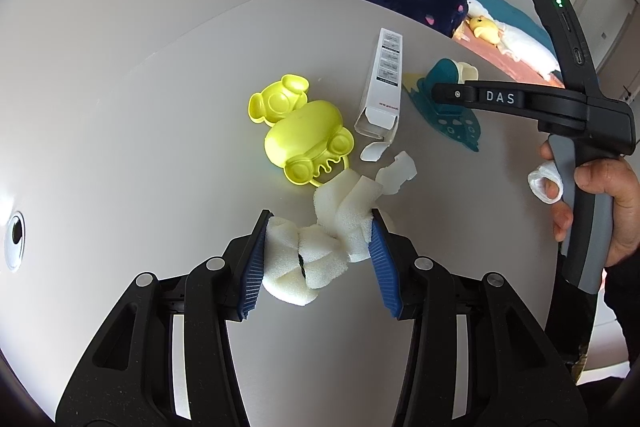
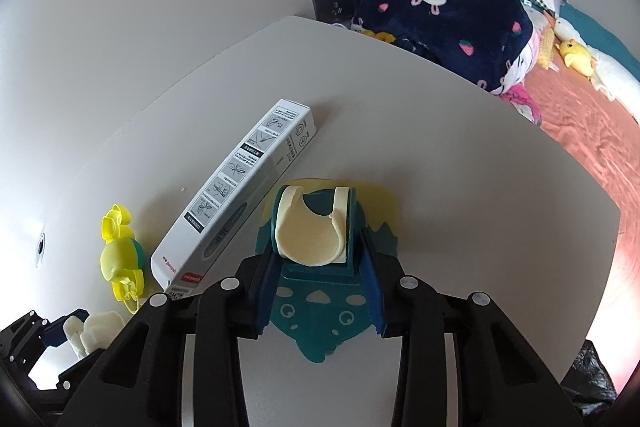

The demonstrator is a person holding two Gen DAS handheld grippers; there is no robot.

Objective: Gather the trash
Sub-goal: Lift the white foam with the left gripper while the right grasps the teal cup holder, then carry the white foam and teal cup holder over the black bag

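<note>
My left gripper (image 1: 318, 233) is shut on a crumpled white foam piece (image 1: 320, 243) on the grey table (image 1: 120, 147); both blue pads press its sides. A small white scrap (image 1: 398, 169) lies just beyond it. An open white carton (image 1: 384, 87) lies past the foam, and shows in the right wrist view (image 2: 236, 199). My right gripper (image 2: 318, 259) closes around a teal toy with a cream cap (image 2: 310, 231), its pads at the toy's sides. In the left wrist view the right gripper (image 1: 444, 95) reaches over that teal toy (image 1: 456, 123).
A yellow plastic toy (image 1: 300, 135) lies left of the carton. A bed with a dark blue blanket (image 2: 444, 15) and soft toys lies beyond the table's far edge. A black bag (image 2: 592, 383) shows at the lower right. A wall socket (image 2: 340, 1) is behind.
</note>
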